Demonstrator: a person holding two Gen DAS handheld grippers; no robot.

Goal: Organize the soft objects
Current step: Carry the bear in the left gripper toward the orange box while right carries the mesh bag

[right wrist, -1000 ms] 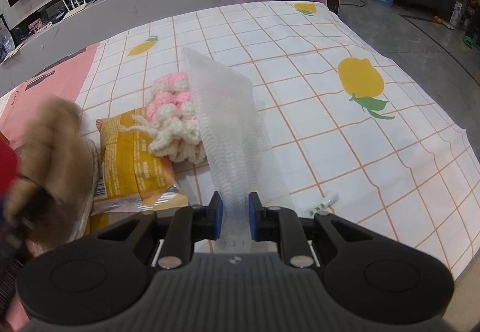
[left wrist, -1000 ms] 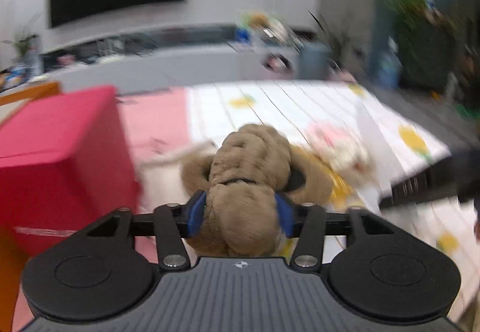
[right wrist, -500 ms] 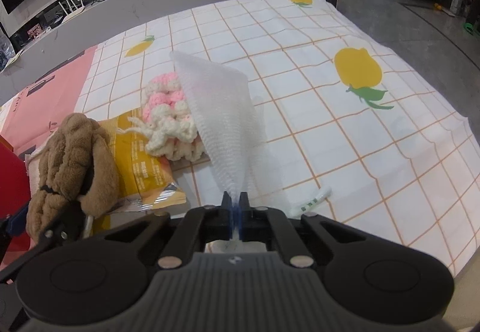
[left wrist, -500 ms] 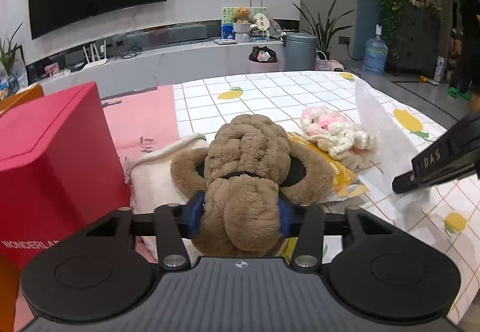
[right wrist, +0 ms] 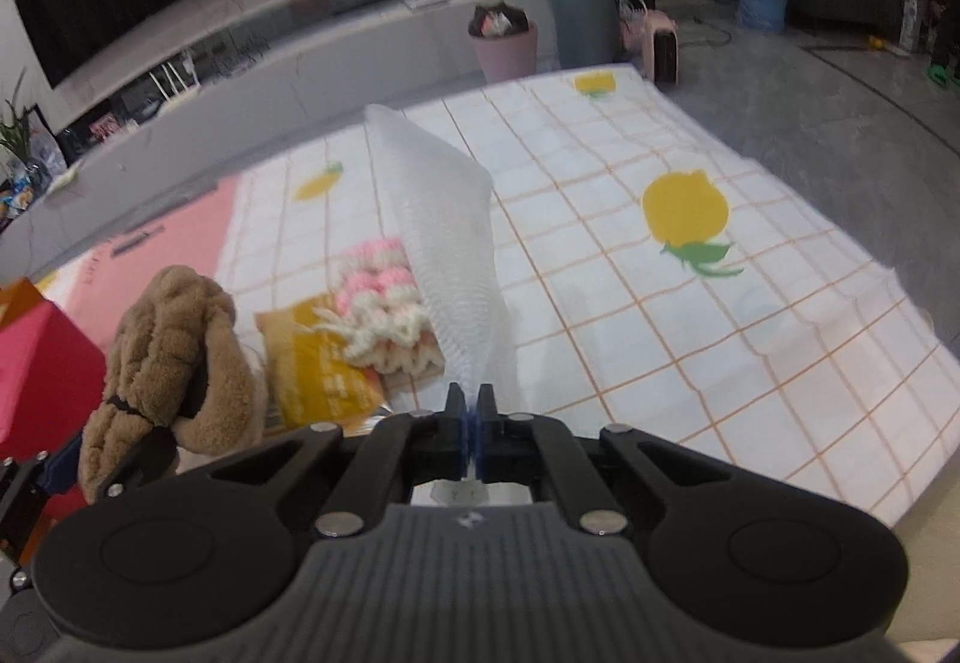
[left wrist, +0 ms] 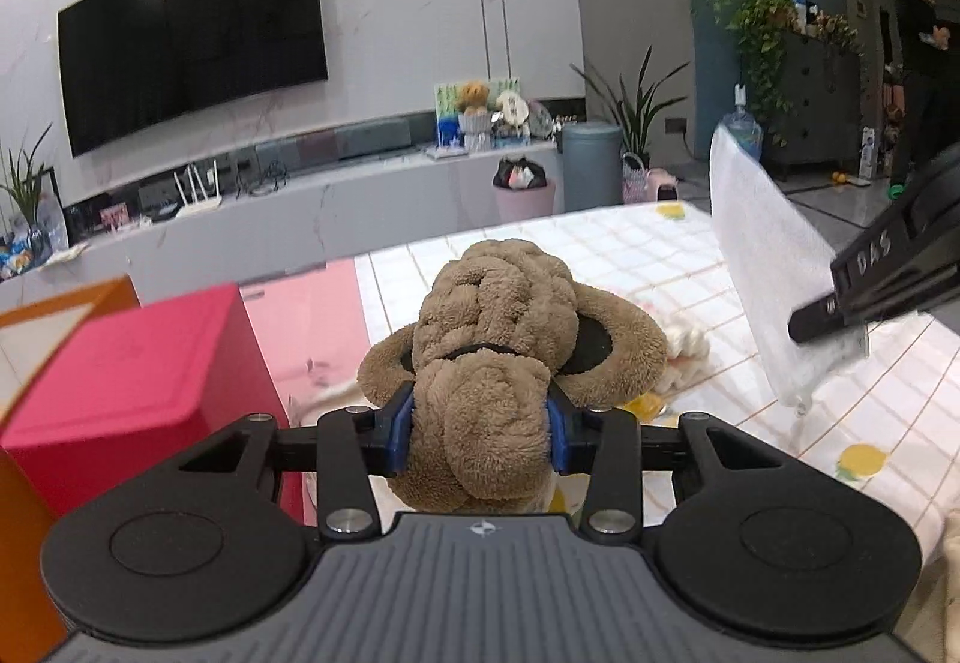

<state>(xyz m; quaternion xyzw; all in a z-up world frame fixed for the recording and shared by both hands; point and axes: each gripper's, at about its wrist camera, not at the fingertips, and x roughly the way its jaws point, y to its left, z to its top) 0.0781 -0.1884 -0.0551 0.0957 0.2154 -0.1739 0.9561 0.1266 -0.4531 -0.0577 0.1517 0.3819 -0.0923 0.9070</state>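
Left gripper (left wrist: pixel 480 438) closing, squeezing the brown fluffy toy (left wrist: pixel 504 339) beside the red box (left wrist: pixel 138 363), right gripper (right wrist: pixel 471 426) pinched tight on the white bubble sheet (right wrist: pixel 438 237), above the pink yarn toy (right wrist: pixel 378 303)

My left tongs (left wrist: pixel 480 432) are matte black: two round discs flank a ribbed grey centre plate stamped with a small white emblem. Angled black links carry silver screw heads and end in blue pads (left wrist: pixel 401 426). My right tongs (right wrist: pixel 471 426) are built the same, ribbed grey plate, discs, silver screws, blue pads. Seen from my left camera, the right tongs' black side bears pale letters reading "DAS".
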